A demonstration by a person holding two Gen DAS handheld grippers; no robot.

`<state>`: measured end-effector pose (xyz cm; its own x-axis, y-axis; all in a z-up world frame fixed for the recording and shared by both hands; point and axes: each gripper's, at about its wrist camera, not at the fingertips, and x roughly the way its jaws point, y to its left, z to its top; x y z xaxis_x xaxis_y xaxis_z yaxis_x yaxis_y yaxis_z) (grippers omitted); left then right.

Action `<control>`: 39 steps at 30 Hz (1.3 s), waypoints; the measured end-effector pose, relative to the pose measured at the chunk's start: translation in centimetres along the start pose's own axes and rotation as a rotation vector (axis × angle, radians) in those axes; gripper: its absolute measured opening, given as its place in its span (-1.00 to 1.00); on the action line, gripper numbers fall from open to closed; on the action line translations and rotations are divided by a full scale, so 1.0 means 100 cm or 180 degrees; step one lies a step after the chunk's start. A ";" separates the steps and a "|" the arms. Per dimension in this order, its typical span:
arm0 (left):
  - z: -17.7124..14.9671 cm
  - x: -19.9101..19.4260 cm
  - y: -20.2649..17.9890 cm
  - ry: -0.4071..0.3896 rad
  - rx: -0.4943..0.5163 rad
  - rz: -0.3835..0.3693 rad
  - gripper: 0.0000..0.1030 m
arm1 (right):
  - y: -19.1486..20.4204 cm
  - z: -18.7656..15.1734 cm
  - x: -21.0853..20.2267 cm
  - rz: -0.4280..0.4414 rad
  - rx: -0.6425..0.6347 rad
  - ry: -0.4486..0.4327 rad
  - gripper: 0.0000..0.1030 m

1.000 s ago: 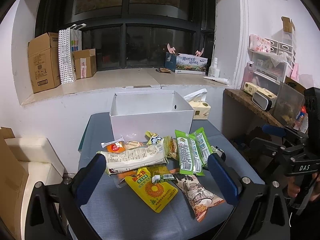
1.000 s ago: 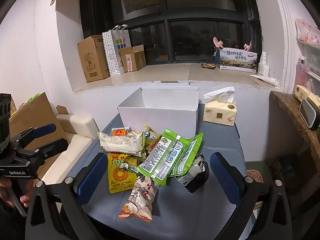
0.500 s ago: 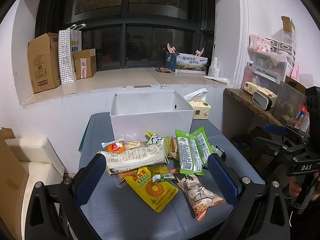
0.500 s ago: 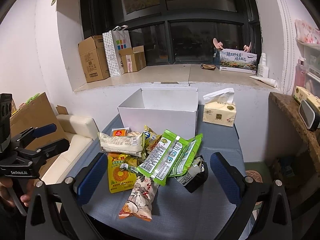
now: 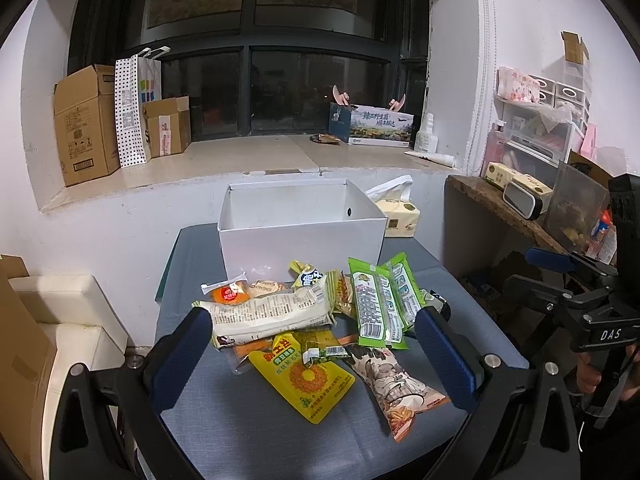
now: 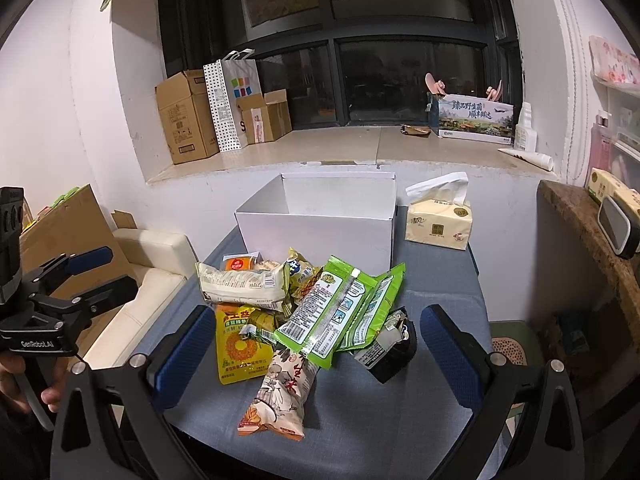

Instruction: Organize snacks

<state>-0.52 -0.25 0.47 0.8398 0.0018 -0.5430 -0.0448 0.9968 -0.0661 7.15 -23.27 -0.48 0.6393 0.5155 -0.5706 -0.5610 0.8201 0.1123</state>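
Observation:
A pile of snack packets lies on the grey-blue table (image 5: 248, 432) in front of an open white box (image 5: 300, 240). In it are a yellow pouch (image 5: 304, 380), a white long packet (image 5: 268, 314), two green packets (image 5: 380, 304), an orange-tipped cartoon packet (image 5: 396, 388) and a black packet (image 6: 392, 346). My left gripper (image 5: 312, 354) is open and empty, held above the near table edge. My right gripper (image 6: 316, 350) is open and empty, also held back from the pile. The box (image 6: 320, 232) looks empty.
A tissue pack (image 6: 438, 226) stands right of the box. A windowsill behind holds cardboard boxes (image 5: 86, 124) and a printed carton (image 5: 376, 126). A wooden shelf (image 5: 504, 216) with clutter is at the right, a cream sofa (image 6: 148, 280) at the left.
Almost nothing has changed. Both grippers drift very slightly; the snacks have not moved.

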 end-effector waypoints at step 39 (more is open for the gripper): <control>-0.024 0.022 0.037 0.0170 -0.0215 0.0050 1.00 | -0.025 -0.009 0.233 0.0156 0.0680 0.1338 0.33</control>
<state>-0.08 3.27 -2.98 0.8086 0.0112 -0.5882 -0.0955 0.9890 -0.1125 22.99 -13.52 -14.75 0.3218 0.4459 -0.8352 -0.4365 0.8527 0.2870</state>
